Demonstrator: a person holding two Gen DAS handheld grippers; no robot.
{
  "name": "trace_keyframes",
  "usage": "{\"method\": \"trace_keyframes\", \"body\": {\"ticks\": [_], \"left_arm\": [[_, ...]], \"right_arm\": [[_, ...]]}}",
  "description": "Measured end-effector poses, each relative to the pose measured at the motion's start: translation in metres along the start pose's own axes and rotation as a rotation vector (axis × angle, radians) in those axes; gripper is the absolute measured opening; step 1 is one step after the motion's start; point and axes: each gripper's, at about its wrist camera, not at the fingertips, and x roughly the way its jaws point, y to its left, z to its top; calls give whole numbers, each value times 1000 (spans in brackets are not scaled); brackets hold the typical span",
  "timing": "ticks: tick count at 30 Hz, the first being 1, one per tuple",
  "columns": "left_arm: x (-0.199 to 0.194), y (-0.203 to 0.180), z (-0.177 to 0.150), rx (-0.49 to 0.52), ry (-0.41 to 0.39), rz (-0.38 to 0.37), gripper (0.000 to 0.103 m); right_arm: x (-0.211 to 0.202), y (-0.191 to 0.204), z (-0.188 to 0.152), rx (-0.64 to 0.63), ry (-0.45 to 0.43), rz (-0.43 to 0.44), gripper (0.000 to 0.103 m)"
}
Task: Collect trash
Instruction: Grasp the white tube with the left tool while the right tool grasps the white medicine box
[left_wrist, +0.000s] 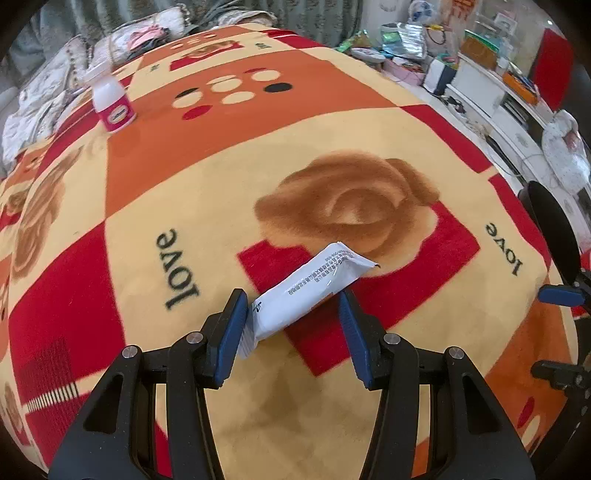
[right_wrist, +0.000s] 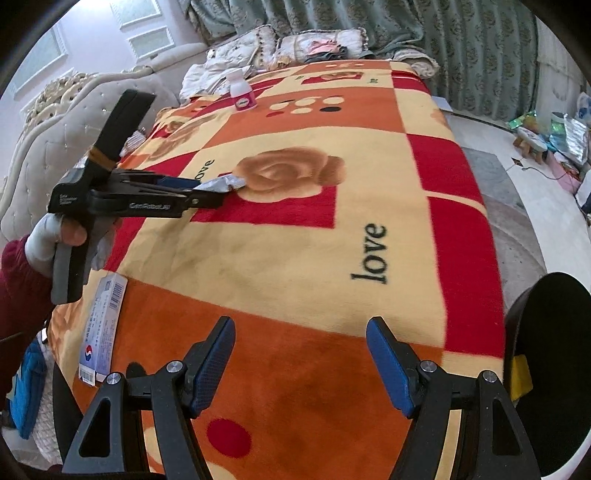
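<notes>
A white snack wrapper (left_wrist: 314, 288) sits slantwise between the blue pads of my left gripper (left_wrist: 292, 297), which is shut on it just above the patterned blanket (left_wrist: 258, 166). In the right wrist view the left gripper (right_wrist: 218, 188) shows from the side, with the crumpled wrapper (right_wrist: 225, 182) sticking out past its tips. My right gripper (right_wrist: 299, 365) stands open over the orange part of the blanket (right_wrist: 295, 258) with nothing between its fingers. A white and pink bottle (left_wrist: 110, 107) (right_wrist: 243, 94) stands upright at the far end of the blanket.
A flat blue and white packet (right_wrist: 101, 328) lies at the blanket's left edge. A black bin (right_wrist: 554, 369) stands close on the right beyond the bed's edge. Pillows (right_wrist: 314, 44) and a curtain lie behind. A gloved hand (right_wrist: 44, 240) holds the left gripper.
</notes>
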Motion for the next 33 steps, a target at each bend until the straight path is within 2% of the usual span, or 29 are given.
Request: {"method": "trace_keyframes", "body": {"ticks": [5,8,11,16,22,31,33], "left_arm": [[5,-2,9,-9,12,-28,48],[6,-5,11,-19,1,-36,23],[4,0,10,-74,-2,-60,19],[-13,17,1,-165,-14,-82,17],[-46,41,-26,-237,-45,-47,17],[-93,76,-103,-394,-78,38,17],[-101,82,-118,-425,-88,49,17]], "right_arm": [[5,8,4,-8,2,11,71],[8,11,4,-6,5,19,71],[9,15,5,-8,8,24,71],[9,22,6,-25,11,32,71],[11,39,7,-46,17,72,71],[30,116,5,-160,67,203,71],[34,138,3,-182,85,232,74]]}}
